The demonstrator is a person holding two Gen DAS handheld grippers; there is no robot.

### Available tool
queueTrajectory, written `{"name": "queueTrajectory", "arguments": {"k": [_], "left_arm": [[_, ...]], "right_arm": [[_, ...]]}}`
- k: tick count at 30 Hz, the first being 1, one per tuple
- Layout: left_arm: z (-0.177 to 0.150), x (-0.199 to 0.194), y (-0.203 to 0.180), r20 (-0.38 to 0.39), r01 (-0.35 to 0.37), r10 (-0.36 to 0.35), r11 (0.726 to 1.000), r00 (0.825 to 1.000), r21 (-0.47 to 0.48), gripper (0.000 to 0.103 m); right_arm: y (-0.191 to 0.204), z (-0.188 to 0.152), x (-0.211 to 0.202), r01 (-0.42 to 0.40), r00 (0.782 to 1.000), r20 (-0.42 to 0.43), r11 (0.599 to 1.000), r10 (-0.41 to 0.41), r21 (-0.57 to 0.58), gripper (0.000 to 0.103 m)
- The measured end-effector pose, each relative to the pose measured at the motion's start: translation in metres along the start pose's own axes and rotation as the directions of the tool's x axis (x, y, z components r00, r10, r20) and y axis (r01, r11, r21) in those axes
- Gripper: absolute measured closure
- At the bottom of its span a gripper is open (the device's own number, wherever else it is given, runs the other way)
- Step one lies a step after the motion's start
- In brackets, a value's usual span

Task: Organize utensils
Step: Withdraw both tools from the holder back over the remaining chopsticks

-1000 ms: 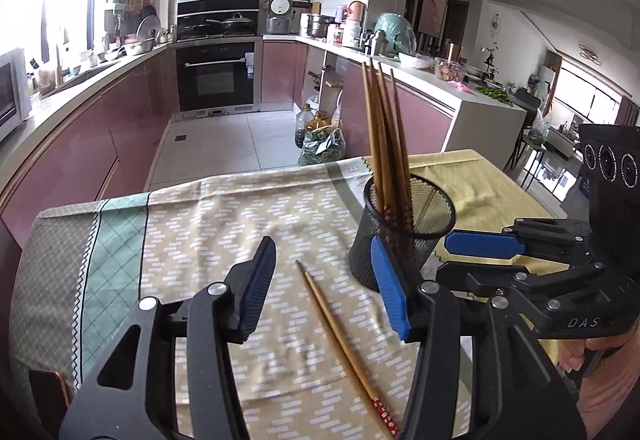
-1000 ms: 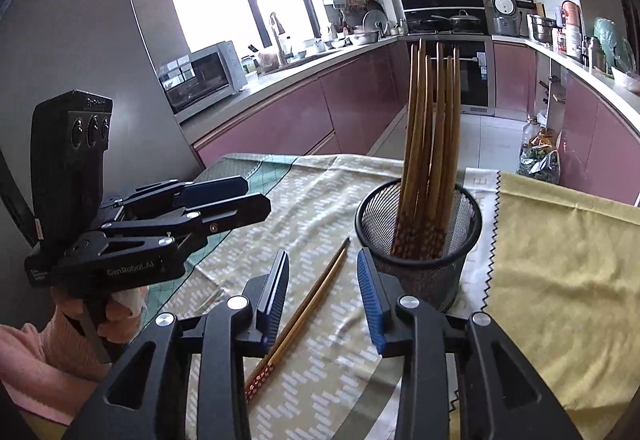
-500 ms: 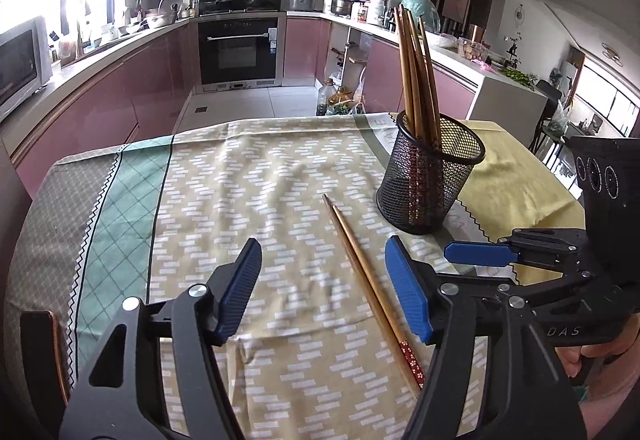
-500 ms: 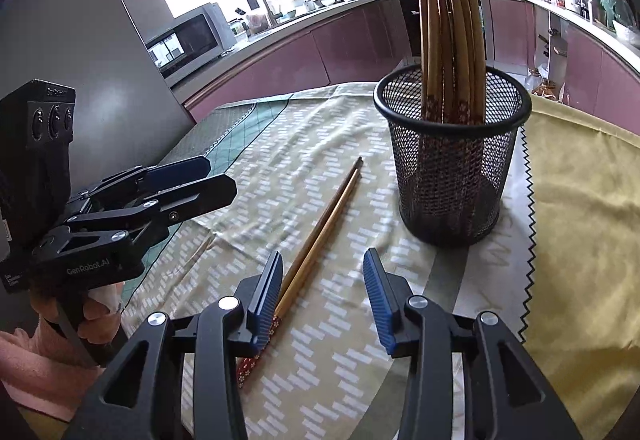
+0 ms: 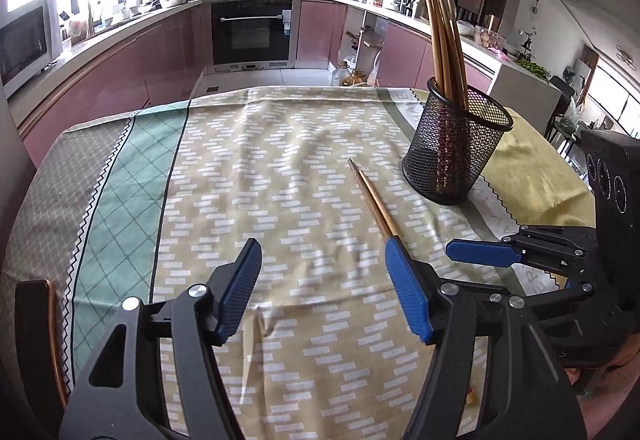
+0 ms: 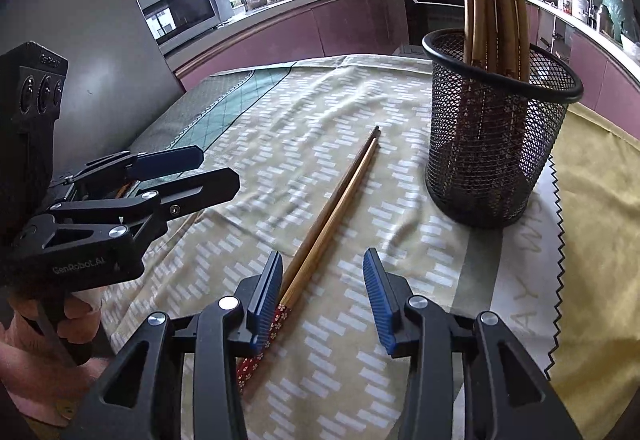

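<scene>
Wooden chopsticks (image 6: 336, 200) are laid flat on the counter (image 5: 280, 160) just beside the black mesh cup (image 6: 492, 144). Both the left tool (image 5: 322, 292) and the right tool (image 6: 324, 300) are held wide and empty near them.

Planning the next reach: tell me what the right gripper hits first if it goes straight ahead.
Probably bare tablecloth. The right gripper is open; the chopsticks run just left of its line, the holder to the right.

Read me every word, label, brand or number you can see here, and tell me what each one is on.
"GenRobot.AI": white print on the black body of the left gripper.
"AYWM", partly cut off: large pale letters on the white border of the patterned tablecloth.
Raised lettering atop the left gripper's black camera block: too blurred.
Oven and microwave markings: too small.
</scene>
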State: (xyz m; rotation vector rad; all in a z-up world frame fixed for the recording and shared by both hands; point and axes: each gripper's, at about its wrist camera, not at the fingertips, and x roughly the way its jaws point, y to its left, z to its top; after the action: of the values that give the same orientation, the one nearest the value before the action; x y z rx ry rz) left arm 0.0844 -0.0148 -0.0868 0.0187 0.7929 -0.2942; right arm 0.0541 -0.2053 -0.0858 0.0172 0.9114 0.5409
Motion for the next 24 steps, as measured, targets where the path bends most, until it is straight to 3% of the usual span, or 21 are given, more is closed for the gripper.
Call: {"name": "queueTrajectory", "arguments": {"k": [9, 18, 24], "left_arm": [[-0.003, 0.002, 0.005, -0.008, 0.011, -0.011, 1.000, 1.000, -0.008, 0.039], [-0.006, 0.008, 0.000, -0.031, 0.031, -0.030, 0.999, 0.999, 0.016, 0.040], [-0.009, 0.019, -0.019, -0.074, 0.083, -0.078, 0.994, 0.994, 0.068, 0.040]], "right_arm": [[0.002, -0.002, 0.004, 0.067, 0.997, -0.020, 0.997, -0.068, -0.030, 0.063], [-0.007, -0.002, 0.002, 0.059, 0.998, -0.036, 0.998, -0.059, 0.004, 0.068], [-0.012, -0.001, 0.003, 0.046, 0.998, -0.043, 0.999, -0.045, 0.023, 0.072]]}}
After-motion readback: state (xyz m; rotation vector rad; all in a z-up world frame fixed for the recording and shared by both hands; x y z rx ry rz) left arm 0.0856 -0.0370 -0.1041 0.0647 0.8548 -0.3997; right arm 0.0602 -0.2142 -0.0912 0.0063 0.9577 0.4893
